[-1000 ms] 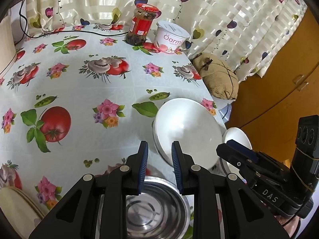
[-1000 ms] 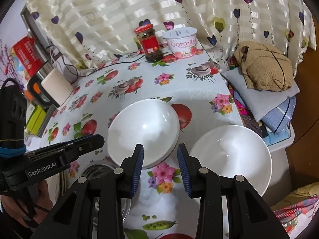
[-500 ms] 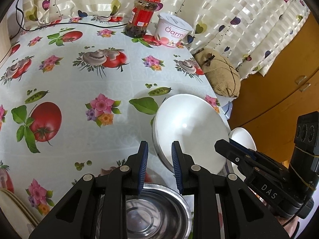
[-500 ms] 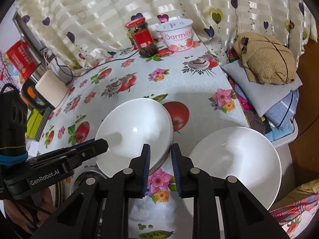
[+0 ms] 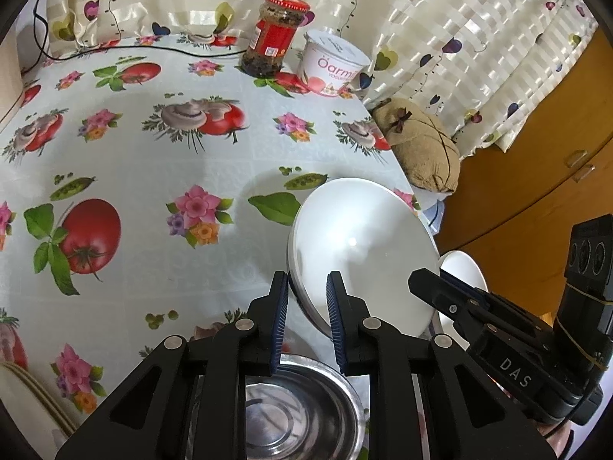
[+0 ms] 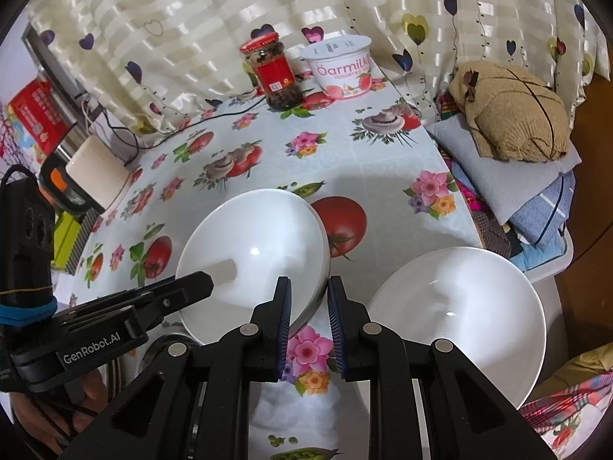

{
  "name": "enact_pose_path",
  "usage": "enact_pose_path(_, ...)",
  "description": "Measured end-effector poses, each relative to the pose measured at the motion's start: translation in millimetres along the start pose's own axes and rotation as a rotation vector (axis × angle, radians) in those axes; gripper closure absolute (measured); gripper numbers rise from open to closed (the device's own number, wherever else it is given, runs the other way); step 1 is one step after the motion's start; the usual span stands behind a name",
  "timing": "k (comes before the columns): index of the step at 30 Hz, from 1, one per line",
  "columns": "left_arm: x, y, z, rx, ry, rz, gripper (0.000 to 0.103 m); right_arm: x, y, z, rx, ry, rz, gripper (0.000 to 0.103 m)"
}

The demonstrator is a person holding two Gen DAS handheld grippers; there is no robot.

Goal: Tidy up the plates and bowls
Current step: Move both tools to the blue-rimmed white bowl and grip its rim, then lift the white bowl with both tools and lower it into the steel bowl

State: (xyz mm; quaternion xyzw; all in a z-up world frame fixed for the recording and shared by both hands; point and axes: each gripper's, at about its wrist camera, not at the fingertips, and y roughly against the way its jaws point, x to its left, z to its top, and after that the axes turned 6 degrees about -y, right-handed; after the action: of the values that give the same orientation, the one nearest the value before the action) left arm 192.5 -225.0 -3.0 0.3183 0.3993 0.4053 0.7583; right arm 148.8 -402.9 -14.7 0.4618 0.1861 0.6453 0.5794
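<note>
A white bowl (image 5: 364,245) (image 6: 253,253) is tilted above a steel bowl (image 5: 291,418) near the table's front edge. My left gripper (image 5: 306,280) (image 6: 199,283) straddles the bowl's near rim and its jaws are closing, with a little gap still showing at the pads. My right gripper (image 6: 309,281) (image 5: 423,283) is shut on the opposite rim. A second white bowl (image 6: 459,326) (image 5: 465,272) stands upright to the right, at the table's edge.
A red-lidded jar (image 5: 274,38) and a yogurt tub (image 5: 335,65) stand at the back by the curtain, with a black cable (image 5: 153,48) along it. Cream plates (image 5: 23,406) lie at the near left. Cushions (image 6: 509,115) are piled past the right edge.
The right gripper's jaws came together on the white bowl's rim. The left gripper's jaws narrowed slightly around the other rim. Both hands stayed about where they were.
</note>
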Motion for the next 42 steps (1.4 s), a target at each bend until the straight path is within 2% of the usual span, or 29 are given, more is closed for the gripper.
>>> enact_pose_path(21, 3.3, 52.3, -15.0, -0.045, 0.017, 0.019, 0.081, 39.6, 41.3, -7.6, -0.049, 0.049, 0.04, 0.084)
enact_pose_path(42, 21.4, 90.0, -58.1, -0.045, 0.05, 0.06, 0.081, 77.8, 58.3, -47.2, -0.022, 0.09, 0.076, 0.084)
